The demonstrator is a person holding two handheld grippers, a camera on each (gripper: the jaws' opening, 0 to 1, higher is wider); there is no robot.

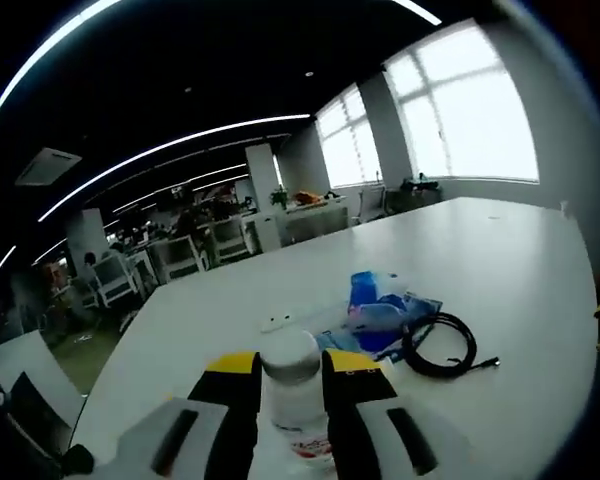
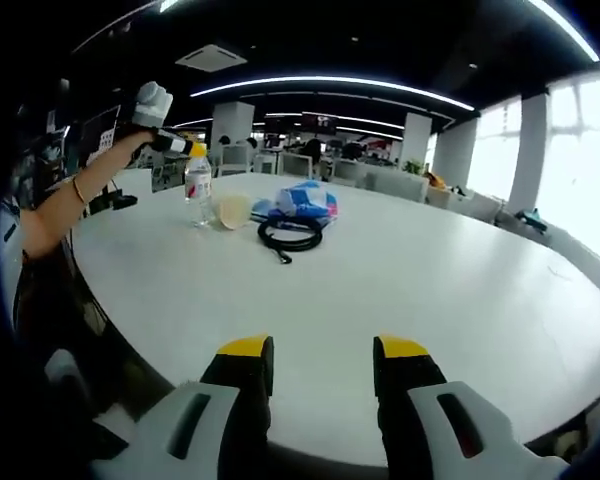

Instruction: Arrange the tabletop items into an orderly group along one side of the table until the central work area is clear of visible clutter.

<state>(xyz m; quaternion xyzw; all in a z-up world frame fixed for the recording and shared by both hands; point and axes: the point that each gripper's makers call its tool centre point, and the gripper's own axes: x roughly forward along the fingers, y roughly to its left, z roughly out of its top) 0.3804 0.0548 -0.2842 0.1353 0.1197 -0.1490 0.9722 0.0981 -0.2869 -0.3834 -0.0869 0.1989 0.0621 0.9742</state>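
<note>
A clear water bottle (image 1: pixel 291 375) with a white cap stands upright between my left gripper's (image 1: pixel 290 362) yellow-tipped jaws, which are shut on its neck. In the right gripper view the same bottle (image 2: pixel 197 187) rests on the white table (image 2: pixel 400 270) near its far left edge, with the left gripper (image 2: pixel 170 140) holding its top. Beside it lie a pale round object (image 2: pixel 233 210), a blue plastic package (image 2: pixel 302 200) and a coiled black cable (image 2: pixel 290 235). My right gripper (image 2: pixel 323 352) hovers open over the table's near edge with nothing in it.
In the left gripper view the blue package (image 1: pixel 382 308), the black cable coil (image 1: pixel 440 345) and a small white item (image 1: pixel 277 322) lie just beyond the bottle. A person's arm (image 2: pixel 68 200) reaches in from the left. Office desks and chairs (image 1: pixel 180 255) stand past the table.
</note>
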